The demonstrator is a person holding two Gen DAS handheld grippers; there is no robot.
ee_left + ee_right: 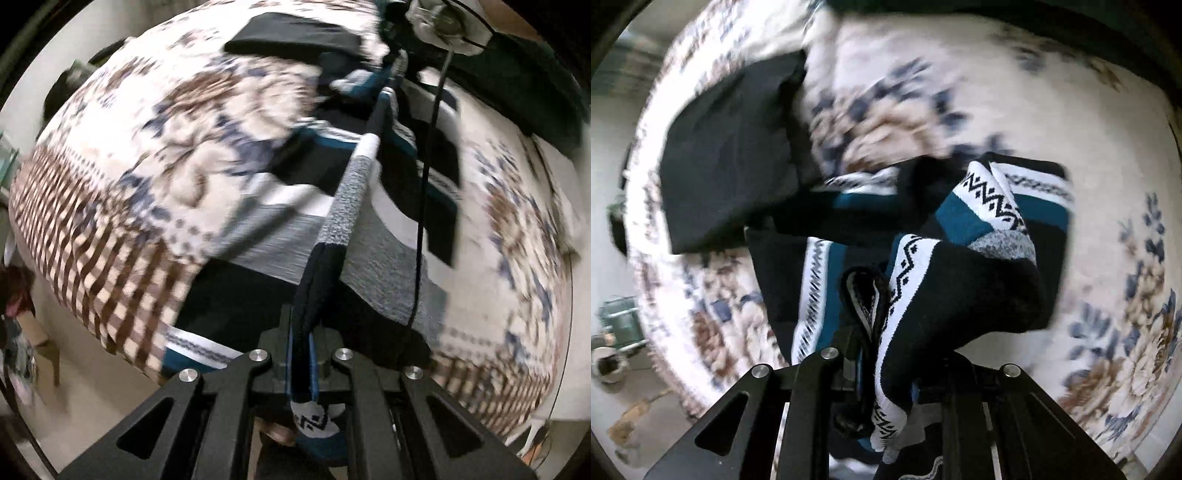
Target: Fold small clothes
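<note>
A striped knit garment [343, 206] in black, teal, white and grey hangs stretched between both grippers above a flowered bedspread [155, 140]. My left gripper [301, 354] is shut on one edge of it. The taut edge runs up to my right gripper [399, 62] at the top of the left wrist view. In the right wrist view my right gripper [875, 332] is shut on the garment [960, 266], which bunches over the fingers. The picture is blurred by motion.
A folded black cloth [731, 155] lies on the bedspread [1034, 129] at the left; it also shows in the left wrist view [295, 37]. A black cable [428, 166] hangs across the left wrist view. The bed edge and floor [92, 387] are at the lower left.
</note>
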